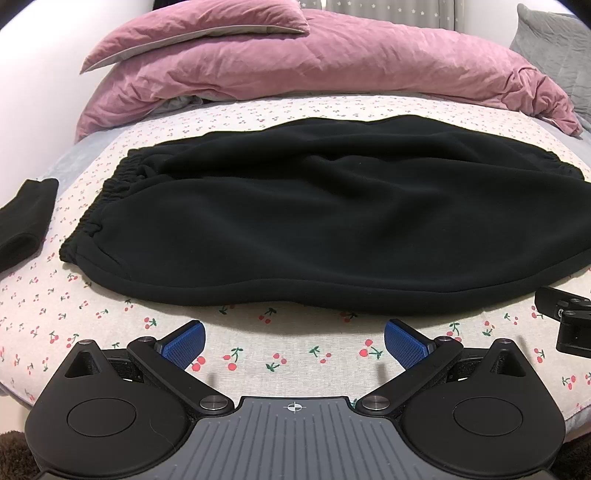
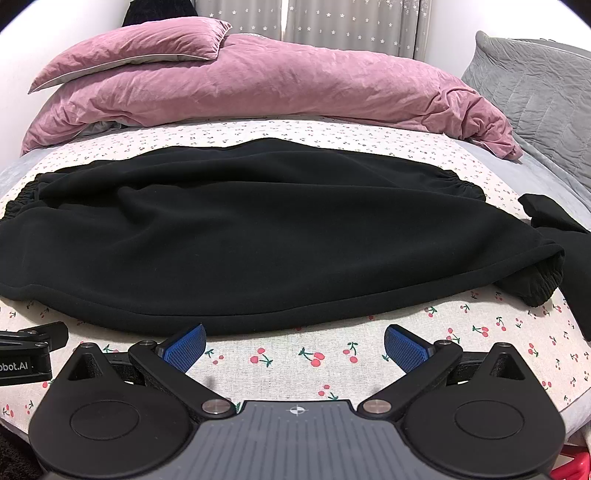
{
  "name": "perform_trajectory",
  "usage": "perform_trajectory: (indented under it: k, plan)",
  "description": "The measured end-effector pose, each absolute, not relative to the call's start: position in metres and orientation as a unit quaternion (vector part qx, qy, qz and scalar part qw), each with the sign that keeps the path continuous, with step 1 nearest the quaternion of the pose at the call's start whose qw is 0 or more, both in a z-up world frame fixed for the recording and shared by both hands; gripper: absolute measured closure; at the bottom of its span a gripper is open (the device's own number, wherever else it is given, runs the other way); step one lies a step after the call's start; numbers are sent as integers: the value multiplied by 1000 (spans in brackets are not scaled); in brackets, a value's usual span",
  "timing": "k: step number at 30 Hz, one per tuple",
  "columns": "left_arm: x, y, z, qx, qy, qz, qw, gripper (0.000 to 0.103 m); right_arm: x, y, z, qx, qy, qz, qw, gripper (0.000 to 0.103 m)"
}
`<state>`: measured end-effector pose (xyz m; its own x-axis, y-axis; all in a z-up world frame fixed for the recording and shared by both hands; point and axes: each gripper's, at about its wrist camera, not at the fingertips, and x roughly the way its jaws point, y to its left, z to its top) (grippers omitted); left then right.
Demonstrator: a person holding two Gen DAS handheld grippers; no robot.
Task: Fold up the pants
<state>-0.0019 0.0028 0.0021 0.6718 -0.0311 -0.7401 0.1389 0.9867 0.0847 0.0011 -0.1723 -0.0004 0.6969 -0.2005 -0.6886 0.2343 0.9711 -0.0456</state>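
Note:
Black fleece pants (image 1: 314, 221) lie flat across the cherry-print sheet (image 1: 258, 362), folded lengthwise, with the elastic waistband (image 1: 110, 192) at the left. In the right wrist view the pants (image 2: 277, 240) span the frame, with elastic cuffs (image 2: 535, 284) at the right. My left gripper (image 1: 294, 341) is open and empty, just short of the pants' near edge. My right gripper (image 2: 294, 343) is open and empty, also just short of the near edge. Each gripper's body shows at the edge of the other's view: the right gripper's body (image 1: 565, 325) and the left gripper's body (image 2: 26, 350).
A pink duvet (image 1: 314, 66) and pink pillow (image 1: 192, 33) lie piled behind the pants. A grey pillow (image 2: 535, 92) sits at the far right. A separate black garment (image 1: 22, 221) lies at the left; another black piece (image 2: 561, 229) lies at the right.

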Motion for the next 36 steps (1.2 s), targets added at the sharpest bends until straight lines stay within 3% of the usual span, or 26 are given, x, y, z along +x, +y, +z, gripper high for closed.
perform_trajectory:
  k: [36]
  plan:
    - [13,45,0,31,383,-62,921,0,-15,-219,20,35,339,-149,928,0]
